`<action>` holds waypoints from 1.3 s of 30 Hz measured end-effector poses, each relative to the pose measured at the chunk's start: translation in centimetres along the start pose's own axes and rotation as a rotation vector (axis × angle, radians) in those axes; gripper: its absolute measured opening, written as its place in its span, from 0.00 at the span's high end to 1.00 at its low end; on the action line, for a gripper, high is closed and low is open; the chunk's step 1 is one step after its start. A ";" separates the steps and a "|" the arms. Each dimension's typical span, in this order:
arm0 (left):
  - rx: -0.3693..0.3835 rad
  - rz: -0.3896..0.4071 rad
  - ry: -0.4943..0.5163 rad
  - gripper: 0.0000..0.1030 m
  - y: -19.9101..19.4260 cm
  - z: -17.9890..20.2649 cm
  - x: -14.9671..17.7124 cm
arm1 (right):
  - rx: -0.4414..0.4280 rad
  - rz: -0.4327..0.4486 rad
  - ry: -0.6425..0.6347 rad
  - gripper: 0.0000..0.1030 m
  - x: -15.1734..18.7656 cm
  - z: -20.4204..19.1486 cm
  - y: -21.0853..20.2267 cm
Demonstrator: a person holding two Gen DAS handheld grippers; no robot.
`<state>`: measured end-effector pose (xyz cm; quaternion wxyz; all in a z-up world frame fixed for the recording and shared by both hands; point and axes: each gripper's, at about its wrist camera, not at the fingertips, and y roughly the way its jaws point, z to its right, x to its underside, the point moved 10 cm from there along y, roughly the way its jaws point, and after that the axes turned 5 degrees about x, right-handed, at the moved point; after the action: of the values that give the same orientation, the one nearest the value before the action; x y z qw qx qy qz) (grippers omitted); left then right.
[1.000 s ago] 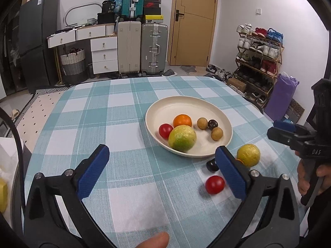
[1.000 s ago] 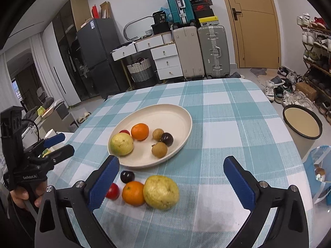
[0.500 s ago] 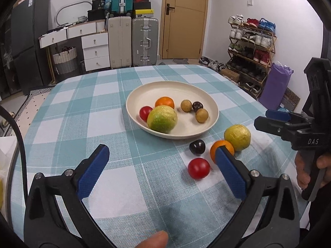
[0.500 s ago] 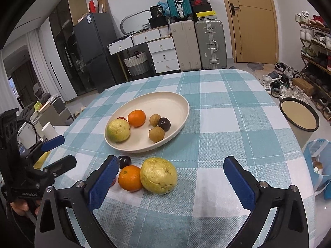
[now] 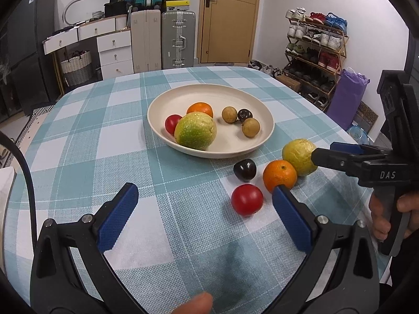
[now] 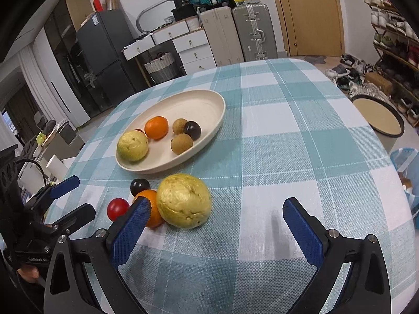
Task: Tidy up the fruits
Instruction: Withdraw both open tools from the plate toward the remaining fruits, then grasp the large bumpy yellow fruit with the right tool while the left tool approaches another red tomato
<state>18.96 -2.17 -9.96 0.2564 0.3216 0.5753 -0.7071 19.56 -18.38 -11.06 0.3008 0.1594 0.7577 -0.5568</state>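
Observation:
A cream plate [image 5: 259,107] [image 6: 209,99] holds a green-yellow guava [image 5: 195,130], an orange, a red tomato, two longans and a dark plum. On the checked cloth beside it lie a yellow guava [image 5: 298,157] [image 6: 184,200], an orange [image 5: 279,175] [image 6: 153,209], a dark plum [image 5: 244,170] [image 6: 139,186] and a red tomato [image 5: 247,199] [image 6: 117,208]. My left gripper [image 5: 207,219] is open and empty, just short of the red tomato. My right gripper [image 6: 217,233] is open and empty, with the yellow guava just ahead between its fingers.
The table [image 5: 78,157] has its near edge under both grippers. Behind it stand suitcases [image 5: 178,39], white drawers [image 5: 115,49] and a door. A shoe rack [image 5: 314,52] is at the right. A round tray [image 6: 377,116] lies on the floor.
Both grippers have come closer to the loose fruit. The left one has swung right toward the red tomato; the right one has lowered toward the yellow guava. Both stay open.

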 end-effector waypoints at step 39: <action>0.011 -0.028 -0.030 0.01 0.7 -0.6 0.3 | 0.015 -0.056 -0.010 0.08 -0.1 -0.9 2.4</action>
<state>19.37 -1.68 -10.72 0.2533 0.3042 0.5717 -0.7186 20.74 -16.78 -12.62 0.2875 0.1377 0.7561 -0.5716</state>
